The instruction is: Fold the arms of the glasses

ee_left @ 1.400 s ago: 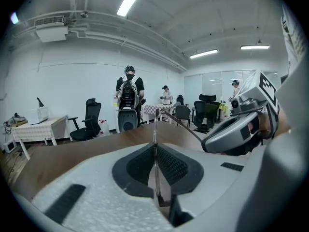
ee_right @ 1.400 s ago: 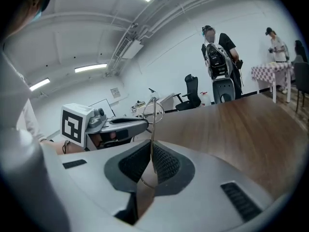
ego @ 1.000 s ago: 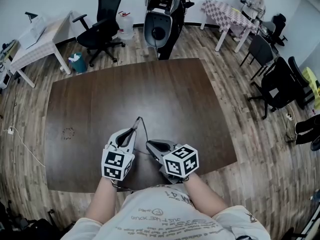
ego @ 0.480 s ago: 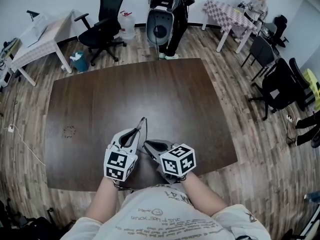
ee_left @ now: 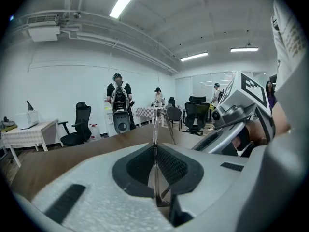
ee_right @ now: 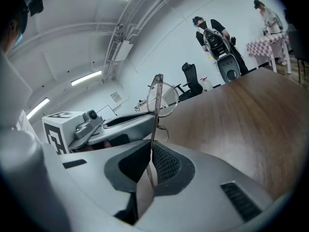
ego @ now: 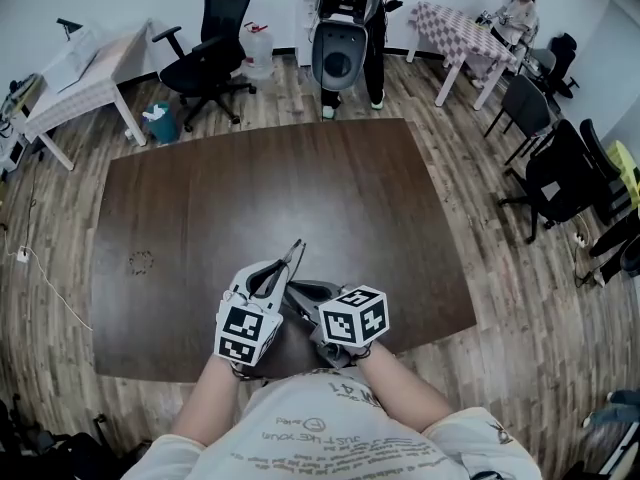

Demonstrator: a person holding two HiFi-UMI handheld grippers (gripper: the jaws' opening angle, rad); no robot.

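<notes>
**Thin frame pinched from both sides: a twist is the main danger**

Head view: the left gripper [ego: 278,271] and the right gripper [ego: 298,290] meet tip to tip just in front of the person, over the near part of the brown table [ego: 200,198]. The glasses [ego: 294,257] are held up between them, clear of the table top. They show only as a thin dark sliver pointing away from the person. With two tools on one slight object, an uneven roll or a pull apart would likely strain a hinge. It could also jerk the frame out of one grip and drop it onto the wood.

Left gripper view: the jaws are closed to a narrow slit on the frame, which runs edge-on up between the dark ribbed pads [ee_left: 171,166]. A slim arm slants off to the right at the top. A hold on so thin an edge looks prone to pivoting if the other side pushes hard.

Right gripper view: these jaws are also nearly together, pinching a thin wire part of the frame. Above them stands a clear lens [ee_right: 168,96] with a fine metal rim and a small curl of wire below it. The frame looks light, springy and easily bent. I cannot tell how far the arms are folded.
</notes>
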